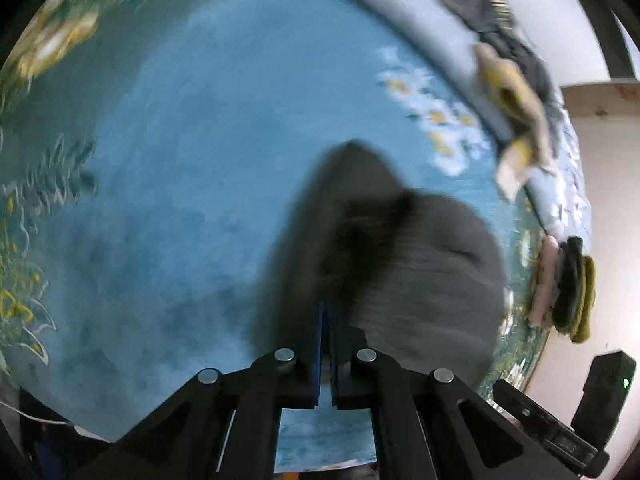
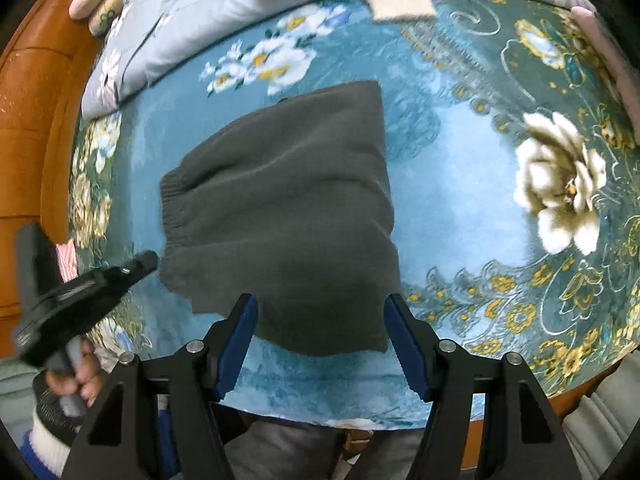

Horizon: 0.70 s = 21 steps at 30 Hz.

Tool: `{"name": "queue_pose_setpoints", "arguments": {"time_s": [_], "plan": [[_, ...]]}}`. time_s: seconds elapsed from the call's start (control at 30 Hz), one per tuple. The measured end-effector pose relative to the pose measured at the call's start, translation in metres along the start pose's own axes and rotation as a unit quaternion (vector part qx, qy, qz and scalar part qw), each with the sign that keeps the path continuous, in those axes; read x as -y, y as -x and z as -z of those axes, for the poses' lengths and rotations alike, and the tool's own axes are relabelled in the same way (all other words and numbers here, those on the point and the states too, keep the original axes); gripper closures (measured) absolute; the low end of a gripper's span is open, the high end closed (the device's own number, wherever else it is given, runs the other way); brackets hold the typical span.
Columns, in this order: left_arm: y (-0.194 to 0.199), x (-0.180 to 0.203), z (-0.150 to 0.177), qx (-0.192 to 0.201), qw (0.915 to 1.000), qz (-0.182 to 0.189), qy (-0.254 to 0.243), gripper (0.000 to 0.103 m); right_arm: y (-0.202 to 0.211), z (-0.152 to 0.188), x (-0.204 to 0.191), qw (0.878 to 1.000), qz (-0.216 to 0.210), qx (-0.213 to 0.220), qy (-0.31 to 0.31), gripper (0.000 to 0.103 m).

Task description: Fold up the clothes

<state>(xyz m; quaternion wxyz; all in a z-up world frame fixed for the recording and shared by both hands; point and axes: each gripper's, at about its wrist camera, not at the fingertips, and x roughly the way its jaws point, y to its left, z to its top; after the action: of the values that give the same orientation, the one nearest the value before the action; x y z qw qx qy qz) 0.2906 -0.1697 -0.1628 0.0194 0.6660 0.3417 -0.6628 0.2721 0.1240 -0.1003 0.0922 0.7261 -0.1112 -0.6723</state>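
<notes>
Gray sweater (image 2: 288,216) lay half folded on the blue floral bed (image 2: 460,208), the still-unfolded heap of clothes (image 1: 508,92) beyond it at the far edge. My left gripper (image 1: 326,320) had its jaws together, seemingly pinching the sweater's edge, though blur hid the contact. Right gripper (image 2: 320,332) hung steeply down above the near hem, jaws apart, nothing between them. Best move, I reckoned: grab the near corner, lift both evenly, keep the fold line straight.

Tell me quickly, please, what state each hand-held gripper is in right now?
Left hand-held gripper: shut; it looks pinched on the dark grey knit garment, though blur hides the contact.
Right hand-held gripper: open, above the garment's near edge.
</notes>
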Motion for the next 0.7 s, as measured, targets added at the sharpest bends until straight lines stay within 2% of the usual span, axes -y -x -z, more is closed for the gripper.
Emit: {"name": "queue_pose_setpoints", "arguments": {"time_s": [0.03,0.13,0.27,0.3,0.33,0.43,0.5,0.7], "plan": [[-0.002,-0.008,-0.001,-0.003,0.9999,0.0,0.011,0.101,-0.003,0.001,-0.001,1.0,0.0,-0.006,0.002,0.036],[0.012,-0.008,-0.006,0.011,0.9991,0.037,0.015,0.1,-0.007,0.001,-0.002,1.0,0.005,-0.011,0.005,0.036],[0.027,0.01,-0.017,0.017,0.9954,0.094,-0.001,0.09,0.002,-0.004,0.001,1.0,0.005,0.006,-0.001,0.036],[0.029,0.017,-0.018,0.017,0.9942,0.106,-0.01,0.081,0.004,-0.006,0.003,1.0,0.005,0.011,-0.003,0.036],[0.03,0.026,-0.02,0.017,0.9936,0.108,-0.026,0.069,0.006,-0.008,0.004,1.0,0.004,0.016,-0.006,0.036],[0.025,0.05,-0.024,0.013,0.9927,0.093,-0.075,0.052,0.008,-0.016,0.005,1.0,0.004,0.026,-0.013,0.036],[0.016,0.056,-0.025,0.0,0.9928,0.078,-0.09,0.043,0.007,-0.019,0.005,0.999,0.003,0.028,-0.018,0.036],[-0.017,0.052,-0.027,-0.032,0.9937,0.055,-0.092,0.038,0.005,-0.018,0.003,0.999,-0.003,0.026,-0.02,0.036]]}}
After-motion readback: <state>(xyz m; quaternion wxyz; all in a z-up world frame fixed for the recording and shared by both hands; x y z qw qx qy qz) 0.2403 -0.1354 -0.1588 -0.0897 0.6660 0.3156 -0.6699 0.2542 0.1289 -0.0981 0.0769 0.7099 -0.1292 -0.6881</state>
